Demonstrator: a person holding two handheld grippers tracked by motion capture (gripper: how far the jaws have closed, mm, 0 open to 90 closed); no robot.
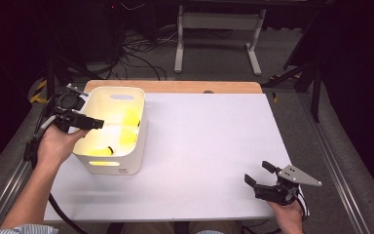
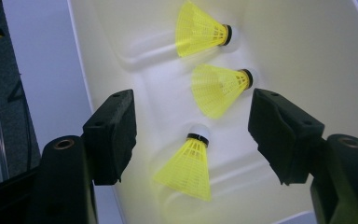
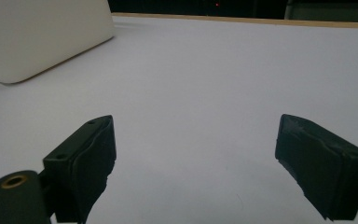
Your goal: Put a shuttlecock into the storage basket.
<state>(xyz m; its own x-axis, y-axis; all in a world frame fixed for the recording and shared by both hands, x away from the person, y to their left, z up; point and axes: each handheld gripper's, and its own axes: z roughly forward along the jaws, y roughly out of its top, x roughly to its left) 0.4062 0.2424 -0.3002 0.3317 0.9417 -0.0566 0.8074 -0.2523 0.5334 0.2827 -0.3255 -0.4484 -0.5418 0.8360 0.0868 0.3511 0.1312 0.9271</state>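
Three yellow plastic shuttlecocks with white cork tips and black bands lie on the floor of the white plastic bin [image 1: 131,146] at the left of the high view. In the left gripper view they sit in the upper middle of the frame: the top shuttlecock [image 2: 200,29], the middle shuttlecock [image 2: 218,88], and the nearest shuttlecock [image 2: 189,163], cork tip up in the frame and just below centre. None touches another.

The white table [image 1: 204,146] spans the centre of the high view, bare apart from the bin. The left gripper [image 1: 95,123] hangs over the bin's open mouth, pointing in; its jaws stand spread wide with nothing between the pads [image 2: 114,133]. The right gripper [image 1: 259,173] rests low at the lower right of the high view, jaws likewise spread over bare table, holding nothing.

The likely risk: the skirt of the nearest shuttlecock is thin and springy, so a squeeze across it could crush it or make it pop free. The bin's walls leave little room, and a jaw could catch the rim and shove the bin.

A small dark mark sits on the bin's near outer wall, too small to read.
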